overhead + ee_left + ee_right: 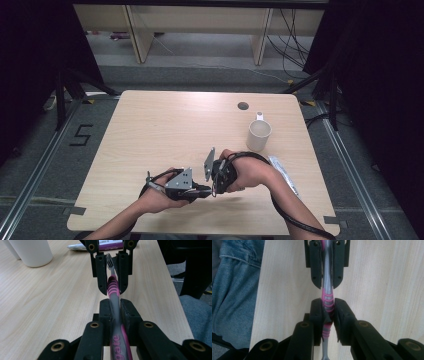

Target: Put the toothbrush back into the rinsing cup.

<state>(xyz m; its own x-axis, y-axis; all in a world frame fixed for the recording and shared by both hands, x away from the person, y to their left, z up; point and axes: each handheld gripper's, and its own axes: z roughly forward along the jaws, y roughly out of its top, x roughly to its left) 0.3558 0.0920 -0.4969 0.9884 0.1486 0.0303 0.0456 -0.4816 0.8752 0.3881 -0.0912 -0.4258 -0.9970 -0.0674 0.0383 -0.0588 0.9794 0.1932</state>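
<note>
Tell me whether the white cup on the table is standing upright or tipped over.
Upright. In the high view the cup stands on its base on the table, its round mouth facing up and its handle pointing away from the person.

Right tool (327, 308) rises from the bottom edge, jaws pressed on the ribbed pink part of a grey and pink toothbrush (327, 293); left tool (327, 277) faces it from the top edge, jaws clamped on the grey shaft; light wood worktop (382, 282) beneath; denim-clad leg (234, 290) at the left edge.
</note>
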